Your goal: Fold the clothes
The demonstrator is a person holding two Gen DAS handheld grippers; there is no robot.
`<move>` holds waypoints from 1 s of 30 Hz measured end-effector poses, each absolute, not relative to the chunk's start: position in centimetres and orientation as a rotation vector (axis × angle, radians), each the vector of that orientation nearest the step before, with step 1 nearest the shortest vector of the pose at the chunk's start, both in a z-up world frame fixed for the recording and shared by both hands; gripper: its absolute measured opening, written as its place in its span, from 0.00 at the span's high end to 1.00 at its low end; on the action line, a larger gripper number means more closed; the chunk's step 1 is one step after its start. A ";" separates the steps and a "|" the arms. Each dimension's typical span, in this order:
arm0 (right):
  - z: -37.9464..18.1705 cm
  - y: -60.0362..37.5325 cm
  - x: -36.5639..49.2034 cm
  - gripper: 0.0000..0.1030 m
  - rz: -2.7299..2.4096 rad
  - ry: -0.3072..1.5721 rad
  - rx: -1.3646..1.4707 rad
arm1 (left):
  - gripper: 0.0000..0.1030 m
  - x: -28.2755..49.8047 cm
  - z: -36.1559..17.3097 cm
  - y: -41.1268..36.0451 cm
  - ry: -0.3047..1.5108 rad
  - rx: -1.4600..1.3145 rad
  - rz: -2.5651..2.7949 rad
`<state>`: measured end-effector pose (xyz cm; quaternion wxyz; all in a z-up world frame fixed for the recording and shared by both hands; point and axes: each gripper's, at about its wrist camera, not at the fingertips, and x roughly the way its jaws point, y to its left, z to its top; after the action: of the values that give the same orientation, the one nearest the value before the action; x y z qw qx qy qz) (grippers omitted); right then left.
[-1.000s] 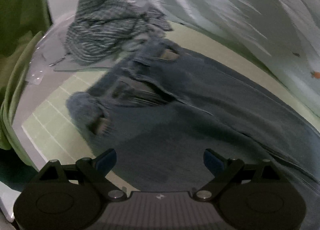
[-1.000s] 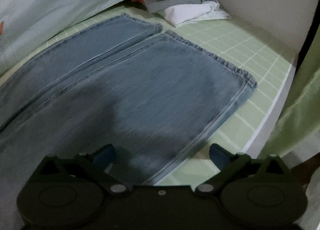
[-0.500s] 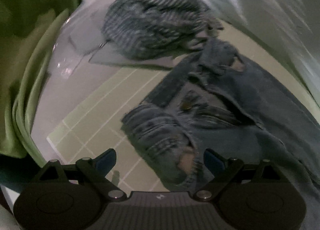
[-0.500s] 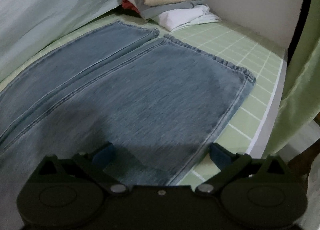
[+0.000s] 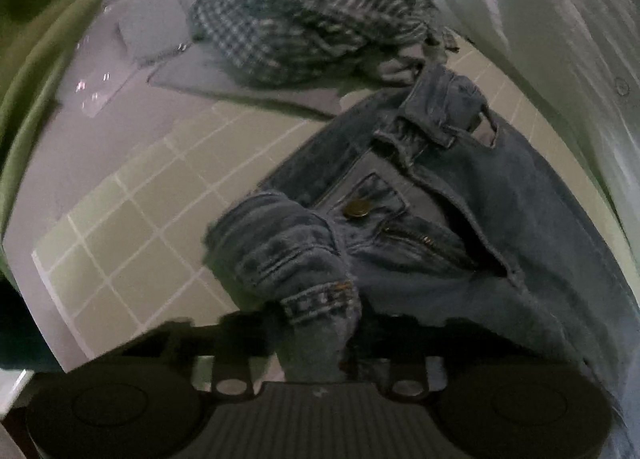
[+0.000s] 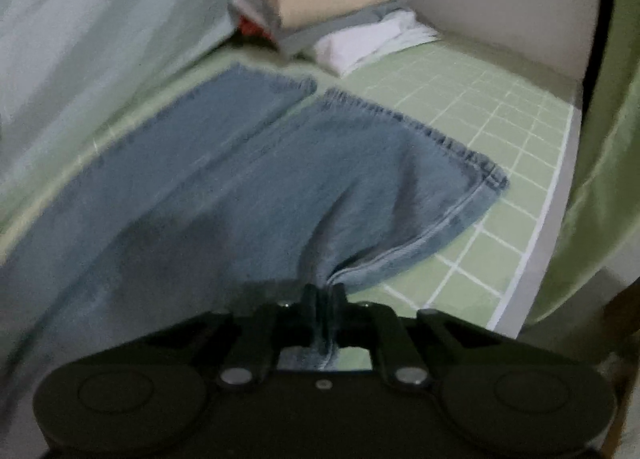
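Observation:
Blue jeans lie on a green gridded mat, fly and brass button facing up. My left gripper is shut on the near corner of the waistband, which bunches up between the fingers. In the right wrist view the two legs stretch away side by side. My right gripper is shut on the near side seam of the closer leg, not far from its hem, and the denim puckers toward the jaws.
A crumpled striped and checked garment lies beyond the waistband. A stack of folded clothes sits past the hems by the wall. A pale sheet runs along the far side. Green fabric hangs past the mat edge.
Both grippers were open above the jeans. Both have closed: the left on the waistband corner, the right on the leg's side seam, and the denim there has lifted and puckered.

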<state>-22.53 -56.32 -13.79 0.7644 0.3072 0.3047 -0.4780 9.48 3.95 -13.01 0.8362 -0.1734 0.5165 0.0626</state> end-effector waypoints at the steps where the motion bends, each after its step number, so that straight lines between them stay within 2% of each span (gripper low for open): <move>1: -13.3 -56.2 -23.1 0.93 -1.038 0.633 0.674 | 0.77 9.2 -12.7 3.9 1.078 -0.378 0.141; 6: -8.9 -55.1 -25.0 0.93 -0.991 0.514 0.637 | 0.83 6.3 -9.7 3.8 0.976 -0.424 0.196; 13: -1.1 -55.9 -25.5 0.93 -0.898 0.363 0.515 | 0.84 2.0 -3.3 1.9 0.835 -0.374 0.261; 23: -2.1 -62.0 -17.8 0.93 -0.770 0.384 0.540 | 0.85 3.5 -3.0 -1.5 0.776 -0.438 0.343; 30: -2.6 -65.3 -10.4 0.93 -0.709 0.420 0.524 | 0.84 8.5 -3.1 -3.3 0.759 -0.459 0.374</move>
<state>-10.40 -65.30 -2.57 0.8831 0.2515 0.2019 -0.3406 8.53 -3.35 -3.13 0.8865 -0.2206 0.3649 0.1797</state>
